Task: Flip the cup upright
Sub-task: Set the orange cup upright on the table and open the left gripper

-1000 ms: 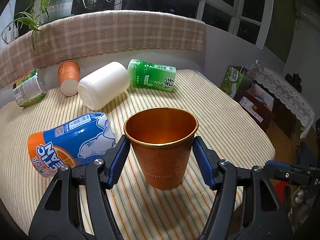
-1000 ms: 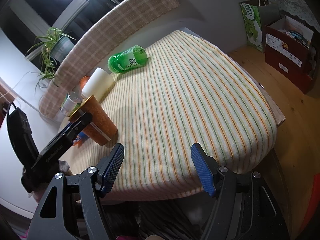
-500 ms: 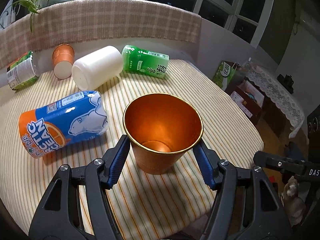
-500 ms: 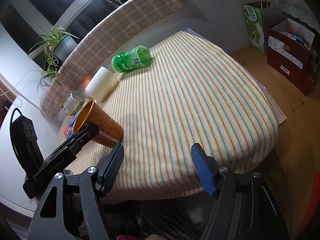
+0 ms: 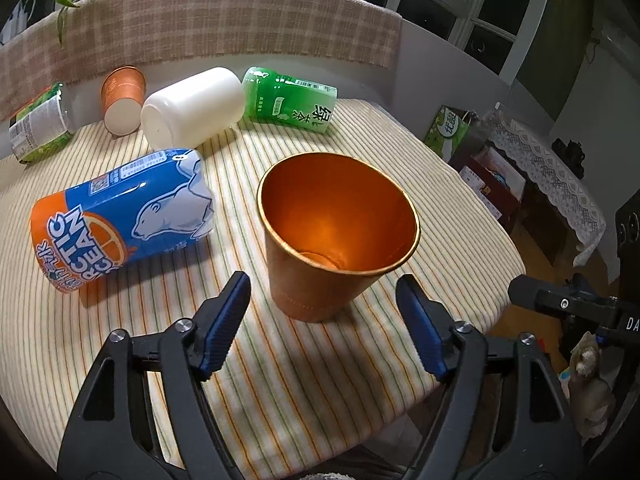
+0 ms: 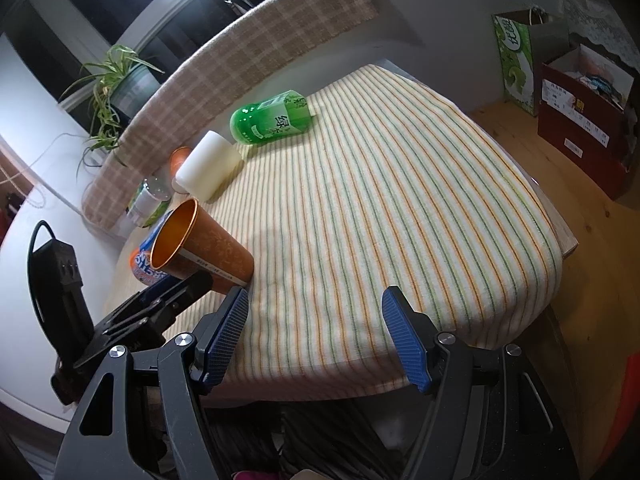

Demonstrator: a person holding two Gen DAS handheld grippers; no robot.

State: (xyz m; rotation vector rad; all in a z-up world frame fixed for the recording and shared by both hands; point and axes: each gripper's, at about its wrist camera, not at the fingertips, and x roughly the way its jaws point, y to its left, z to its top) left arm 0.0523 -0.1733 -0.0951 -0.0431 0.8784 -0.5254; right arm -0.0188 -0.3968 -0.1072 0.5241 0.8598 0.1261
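Observation:
An orange metal cup (image 5: 332, 236) stands upright, mouth up, on the striped tablecloth (image 5: 304, 364) near the front edge. My left gripper (image 5: 324, 320) is open just in front of it, its blue pads (image 5: 226, 322) clear of the cup on both sides. The cup also shows in the right wrist view (image 6: 200, 244), left of centre, with the left gripper's body (image 6: 132, 320) below it. My right gripper (image 6: 316, 336) is open and empty over the table's near edge.
Lying on the cloth behind the cup: a blue-orange can (image 5: 120, 216), a white cup (image 5: 192, 108), a green bottle (image 5: 292, 100), a second orange cup (image 5: 122, 100) and a green can (image 5: 38, 124). A plaid backrest (image 5: 224, 20) lies beyond. Boxes (image 6: 580, 116) stand on the floor at right.
My left gripper has opened off the orange cup and drawn back and up. The cup now stands free on the cloth. The right gripper has barely moved.

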